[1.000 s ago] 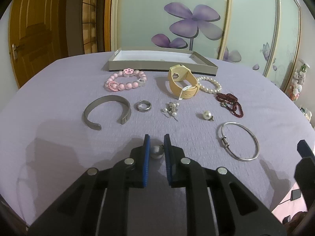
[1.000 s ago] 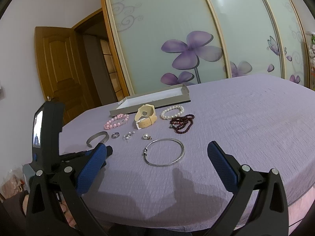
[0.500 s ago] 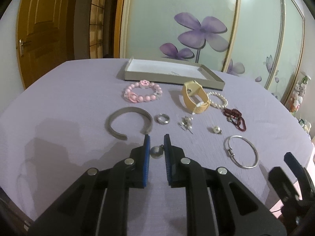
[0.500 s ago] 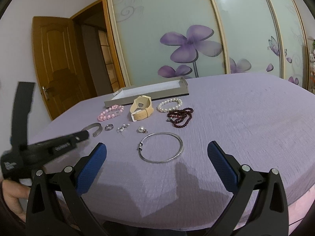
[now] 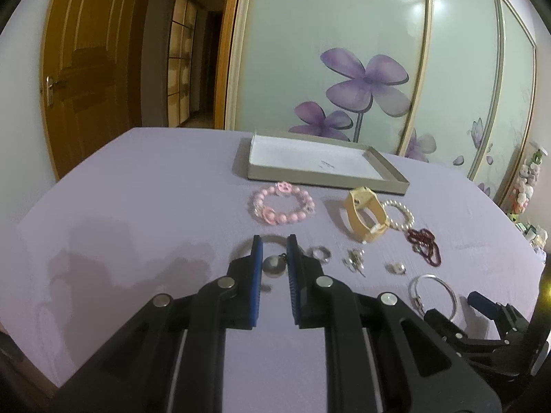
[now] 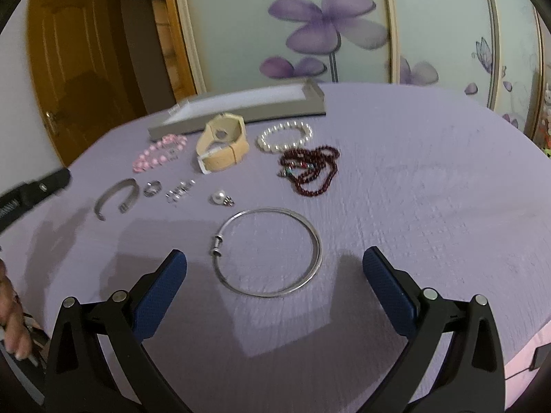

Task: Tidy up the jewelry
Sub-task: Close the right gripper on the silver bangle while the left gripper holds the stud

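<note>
My left gripper (image 5: 274, 251) is shut on a small round silver pendant (image 5: 273, 265) and holds it above the purple cloth. A grey tray (image 5: 320, 164) with a white floor stands at the back. On the cloth lie a pink bead bracelet (image 5: 282, 207), a tan watch (image 5: 364, 214), a pearl bracelet (image 5: 401, 214), dark red beads (image 5: 425, 245), a silver ring (image 5: 321, 253) and a thin silver bangle (image 6: 268, 251). My right gripper (image 6: 274, 275) is open and empty, just in front of the bangle.
A grey open cuff (image 6: 115, 198), small earrings (image 6: 179, 192) and a pearl stud (image 6: 220, 197) lie in a row on the cloth. The table's edge curves down at the right. A wooden door (image 5: 86, 79) and glass panels with purple flowers stand behind.
My left gripper has risen and moved forward with the pendant in it. The right gripper has come nearer to the silver bangle and still stands open.
</note>
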A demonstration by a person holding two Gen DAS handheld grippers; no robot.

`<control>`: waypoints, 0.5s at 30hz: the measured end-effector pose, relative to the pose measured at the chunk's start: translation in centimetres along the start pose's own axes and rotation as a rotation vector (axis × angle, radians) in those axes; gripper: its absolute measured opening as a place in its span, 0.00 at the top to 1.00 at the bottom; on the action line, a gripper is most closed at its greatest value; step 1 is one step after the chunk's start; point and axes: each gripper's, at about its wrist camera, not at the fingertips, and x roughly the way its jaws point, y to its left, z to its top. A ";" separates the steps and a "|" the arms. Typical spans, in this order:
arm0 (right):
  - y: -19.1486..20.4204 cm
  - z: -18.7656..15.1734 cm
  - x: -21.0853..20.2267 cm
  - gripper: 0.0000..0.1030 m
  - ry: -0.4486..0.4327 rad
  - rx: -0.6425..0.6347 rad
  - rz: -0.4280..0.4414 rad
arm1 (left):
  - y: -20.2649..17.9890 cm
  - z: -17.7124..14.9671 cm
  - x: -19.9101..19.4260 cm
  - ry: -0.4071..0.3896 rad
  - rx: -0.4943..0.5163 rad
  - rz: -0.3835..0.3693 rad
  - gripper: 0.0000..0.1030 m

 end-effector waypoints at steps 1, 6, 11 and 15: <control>0.1 0.1 0.2 0.01 0.011 -0.006 -0.008 | 0.1 0.2 0.0 -0.004 0.001 0.000 0.86; 0.8 0.6 0.8 0.01 0.056 -0.038 -0.059 | 0.5 1.6 0.3 -0.019 0.003 -0.005 0.86; 1.3 1.2 1.4 0.01 0.113 -0.057 -0.090 | 0.7 2.6 0.8 -0.022 0.001 -0.016 0.86; 1.4 1.8 2.0 0.07 0.122 -0.060 -0.091 | 0.5 3.0 1.3 -0.016 0.006 -0.023 0.86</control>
